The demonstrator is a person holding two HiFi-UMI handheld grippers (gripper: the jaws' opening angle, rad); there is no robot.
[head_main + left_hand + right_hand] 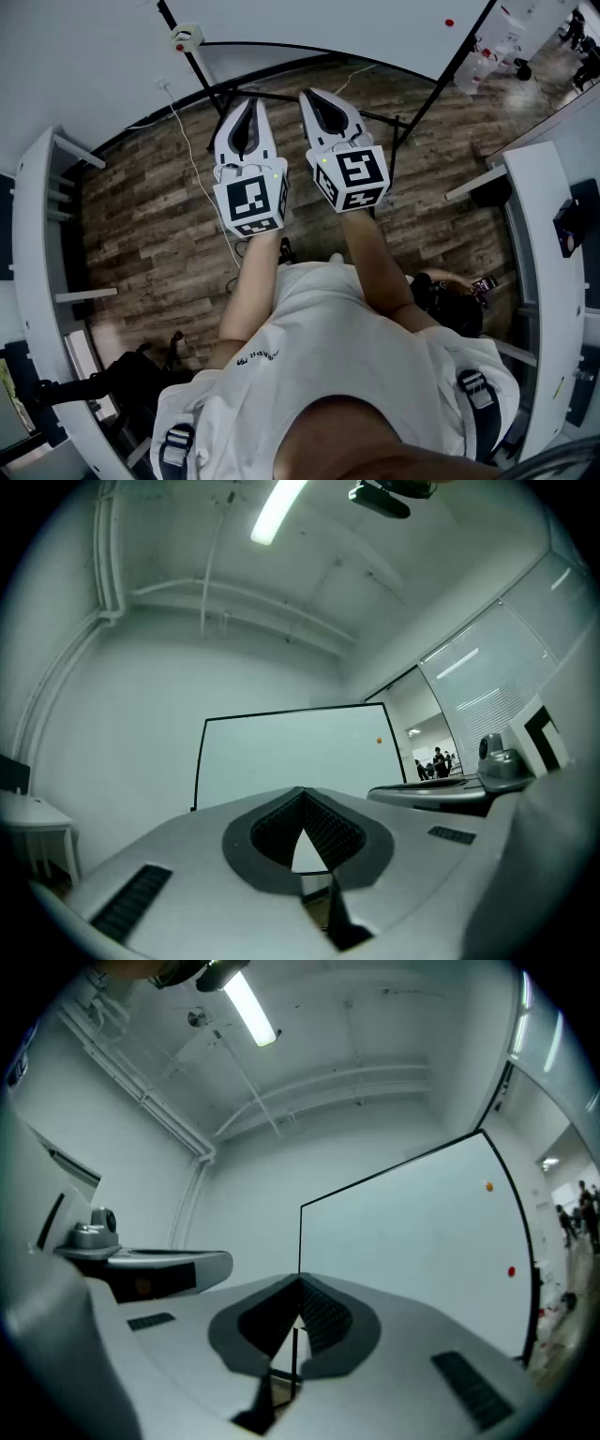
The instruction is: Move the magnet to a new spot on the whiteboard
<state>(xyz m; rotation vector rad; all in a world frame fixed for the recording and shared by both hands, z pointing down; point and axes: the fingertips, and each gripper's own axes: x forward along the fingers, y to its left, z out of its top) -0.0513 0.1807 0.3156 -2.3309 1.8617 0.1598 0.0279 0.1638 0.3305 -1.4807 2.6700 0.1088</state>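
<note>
Magnet (378, 741): orange dot at the upper right of the far whiteboard (281, 757), ahead, to the right, and well apart from both grippers. Left hand-held gripper (302, 791) and right hand-held gripper (300, 1281): jaws together, empty; the right is probably nearer.

Magnet (378, 741) on whiteboard (281, 761), upper right

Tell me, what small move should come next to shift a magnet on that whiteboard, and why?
Probably carry the right hand-held gripper forward toward the orange magnet: it is shut, empty and well short of the whiteboard.
</note>
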